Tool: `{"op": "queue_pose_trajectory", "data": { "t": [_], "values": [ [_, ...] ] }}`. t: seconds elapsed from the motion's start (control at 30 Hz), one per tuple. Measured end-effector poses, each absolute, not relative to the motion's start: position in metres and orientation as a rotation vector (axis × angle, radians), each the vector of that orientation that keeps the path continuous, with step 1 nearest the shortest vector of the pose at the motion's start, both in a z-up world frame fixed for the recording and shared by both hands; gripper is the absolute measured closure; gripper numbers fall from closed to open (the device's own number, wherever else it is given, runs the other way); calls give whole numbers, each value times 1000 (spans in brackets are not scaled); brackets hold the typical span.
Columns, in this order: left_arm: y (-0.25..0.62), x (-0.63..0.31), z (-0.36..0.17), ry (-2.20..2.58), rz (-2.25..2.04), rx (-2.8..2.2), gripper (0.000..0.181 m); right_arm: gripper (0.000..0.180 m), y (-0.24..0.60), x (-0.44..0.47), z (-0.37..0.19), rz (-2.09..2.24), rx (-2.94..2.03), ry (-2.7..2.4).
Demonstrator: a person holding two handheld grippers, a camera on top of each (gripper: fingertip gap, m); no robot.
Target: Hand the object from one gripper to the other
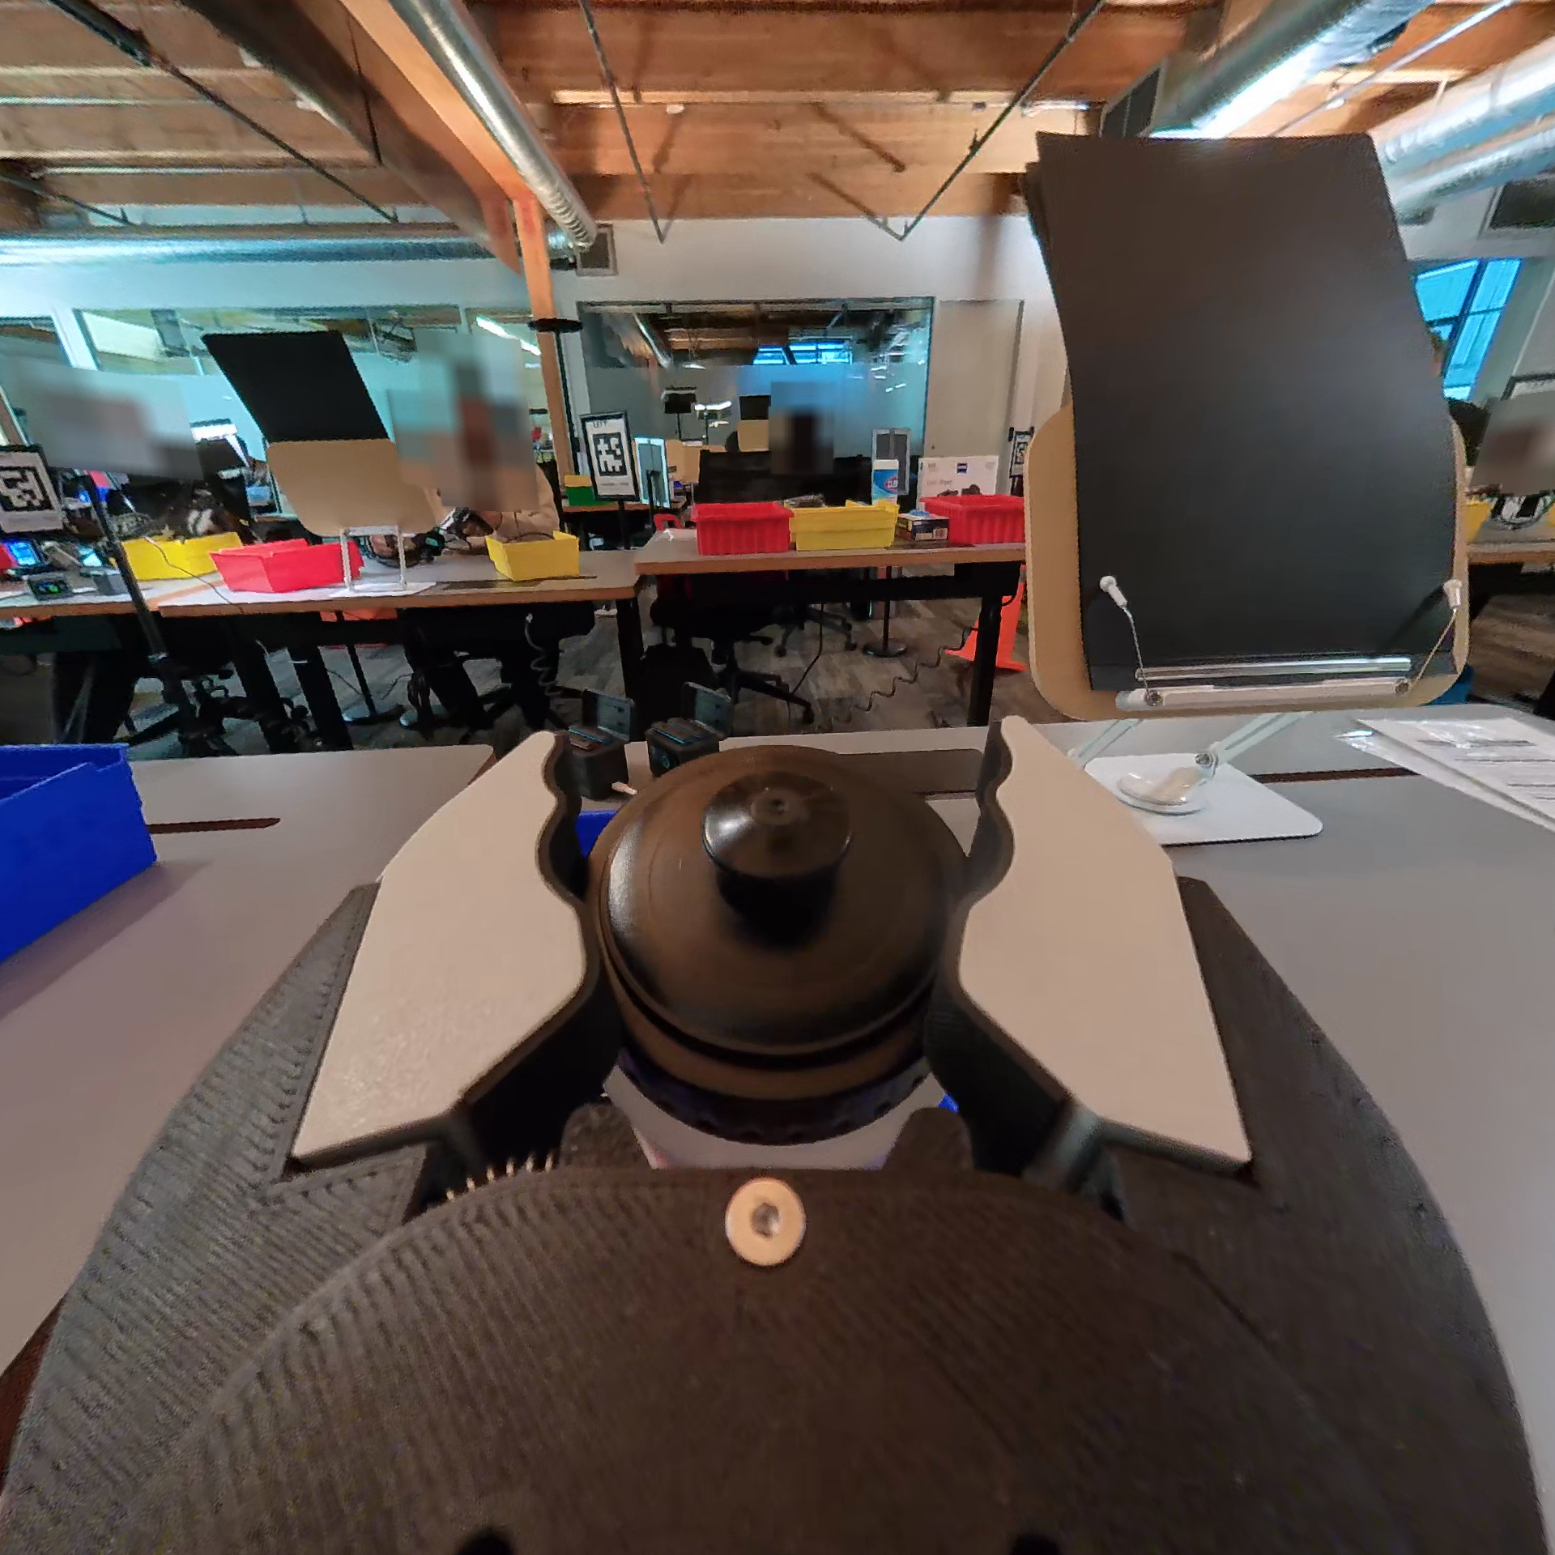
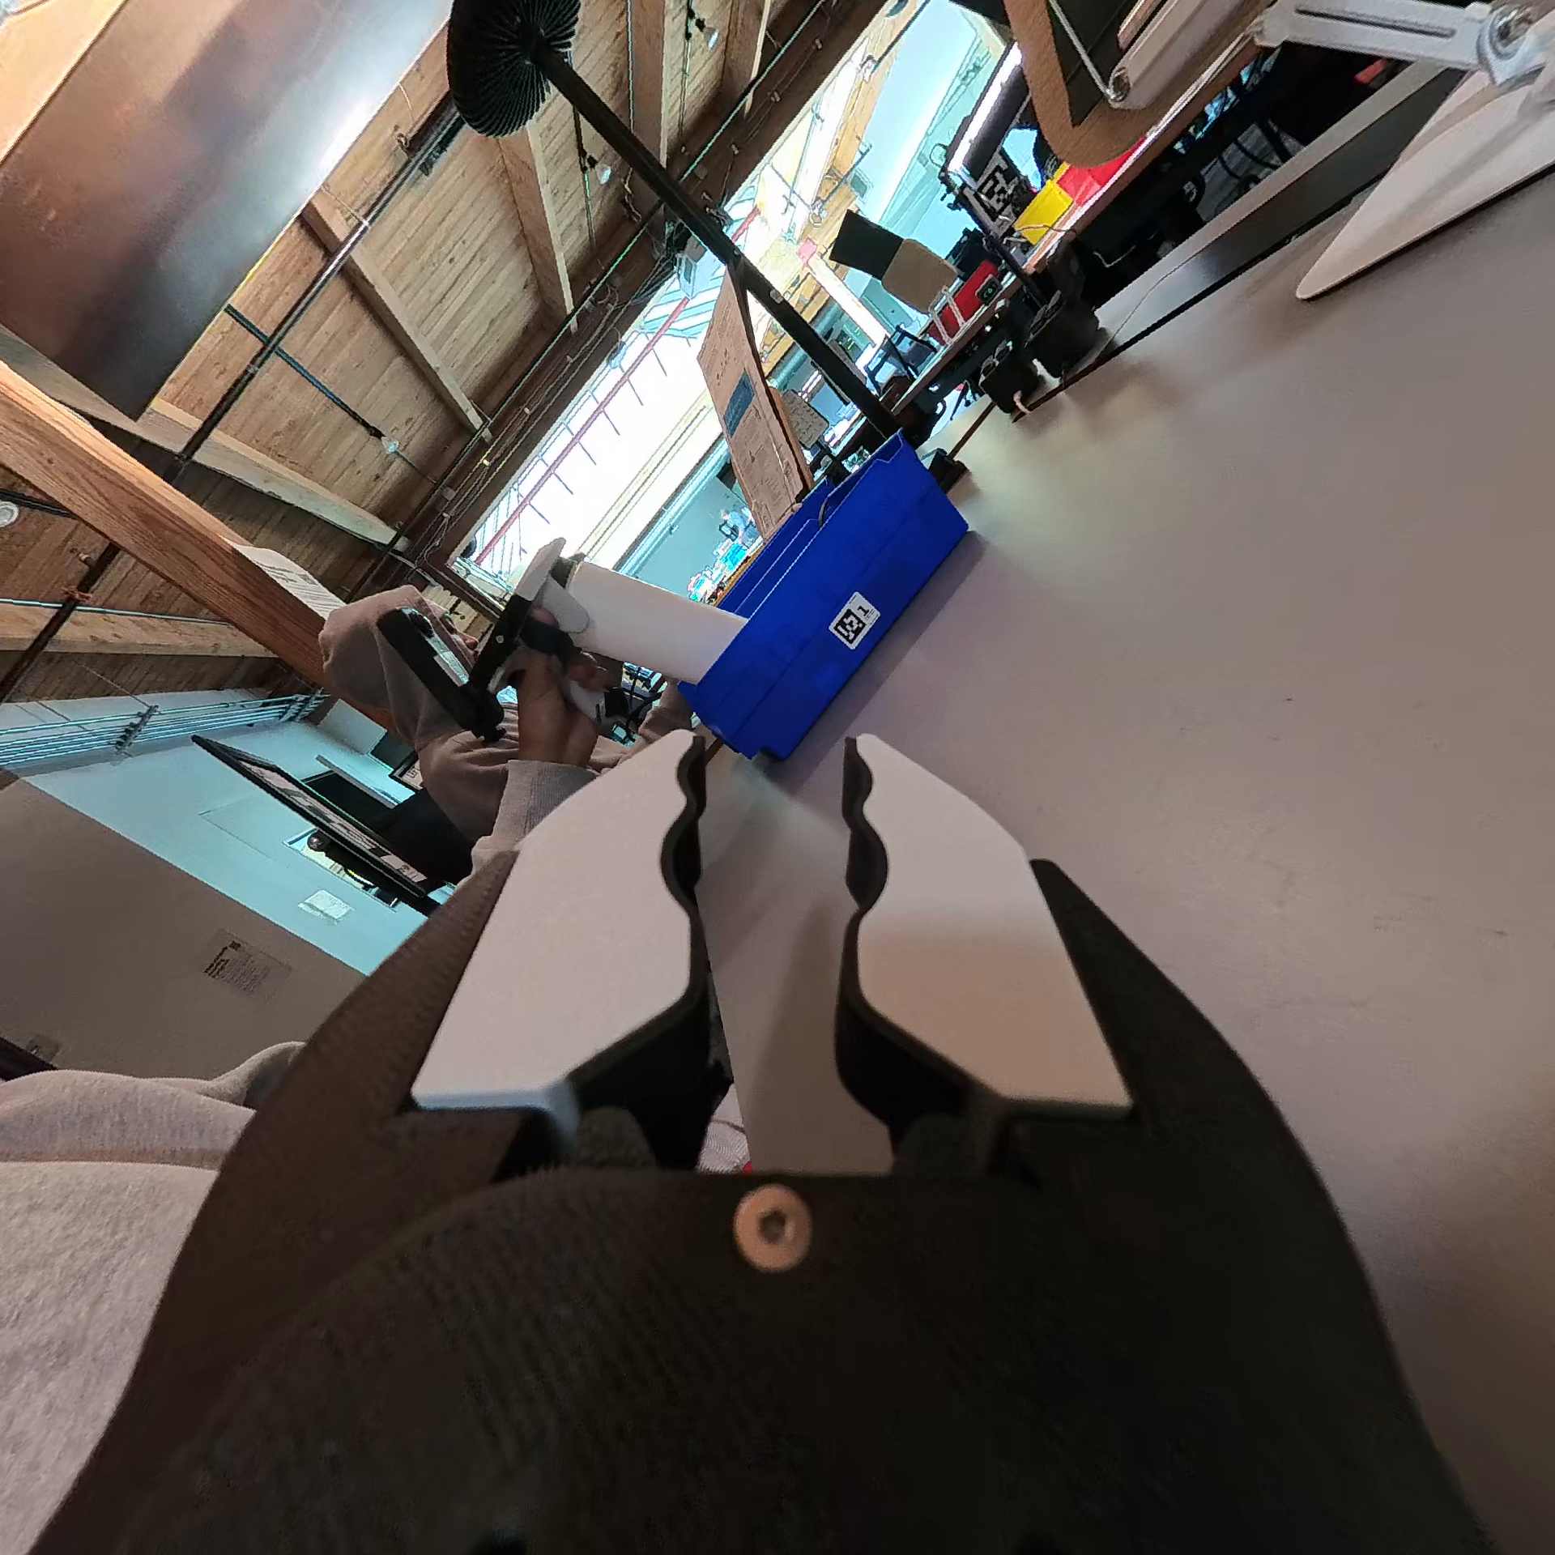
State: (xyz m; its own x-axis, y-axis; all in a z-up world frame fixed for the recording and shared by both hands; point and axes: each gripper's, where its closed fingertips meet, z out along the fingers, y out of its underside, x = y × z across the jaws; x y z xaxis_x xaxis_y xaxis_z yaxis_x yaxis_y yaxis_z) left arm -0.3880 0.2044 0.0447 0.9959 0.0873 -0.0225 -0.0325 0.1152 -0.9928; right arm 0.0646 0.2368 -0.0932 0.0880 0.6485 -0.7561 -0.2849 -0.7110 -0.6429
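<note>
Gripping black-capped bottle [image 1: 774, 909], probably: left gripper [image 1: 774, 808].

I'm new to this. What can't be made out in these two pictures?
1. Left wrist view: the bottle body, hidden under its own black cap and the left gripper.
2. Left wrist view: the blue bin, cut off by the left edge; its inside is unseen.
3. Right wrist view: the cap, hidden behind the left gripper's finger.

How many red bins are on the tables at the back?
3 red plastic bins in the left wrist view: one tilted on the left table, two on the middle table, a yellow bin between. More may be hidden.
</note>
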Motion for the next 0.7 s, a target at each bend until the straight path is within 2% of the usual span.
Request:
{"op": "queue_pose_trajectory", "data": {
  "t": [0.7],
  "values": [
    [201, -391, 47, -45, 51, -1375, 84, 148, 239, 67, -93, 1741, -1672, -324]
  ]
}}
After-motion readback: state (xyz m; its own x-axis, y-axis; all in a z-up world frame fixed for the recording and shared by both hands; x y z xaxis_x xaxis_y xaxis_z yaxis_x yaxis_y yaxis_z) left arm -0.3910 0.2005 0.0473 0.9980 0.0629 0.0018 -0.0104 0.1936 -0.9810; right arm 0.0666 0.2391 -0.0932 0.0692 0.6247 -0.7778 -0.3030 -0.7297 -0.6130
